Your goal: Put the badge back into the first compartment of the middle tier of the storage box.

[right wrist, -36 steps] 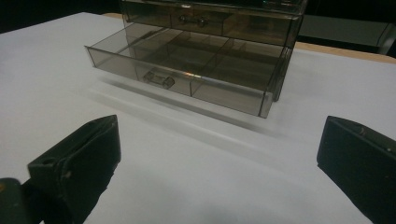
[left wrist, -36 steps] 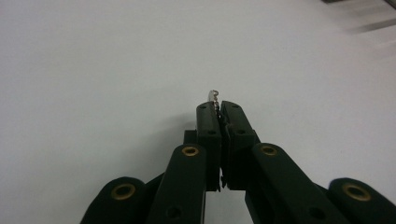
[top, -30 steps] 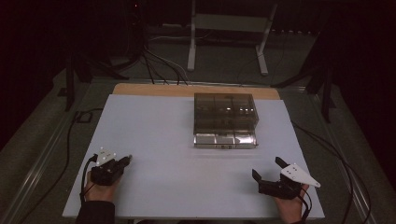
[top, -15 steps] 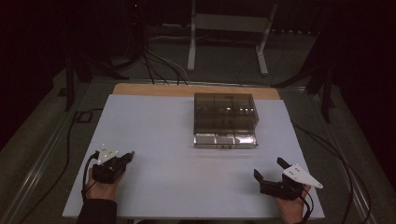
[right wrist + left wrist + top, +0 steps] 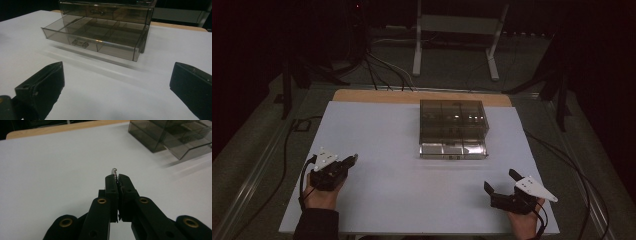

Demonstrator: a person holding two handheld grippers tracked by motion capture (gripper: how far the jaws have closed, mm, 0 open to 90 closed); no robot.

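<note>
White table (image 5: 377, 130) fills the middle. My left gripper (image 5: 117, 178) pinches a tiny screw (image 5: 114, 171); my right gripper (image 5: 502, 184) gapes empty. I should carry it slowly to the open drawer (image 5: 95, 37), upper middle.

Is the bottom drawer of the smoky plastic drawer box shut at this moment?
No. In the right gripper view the bottom drawer stands pulled out from the drawer box, with its divided compartments open to view from above.
</note>
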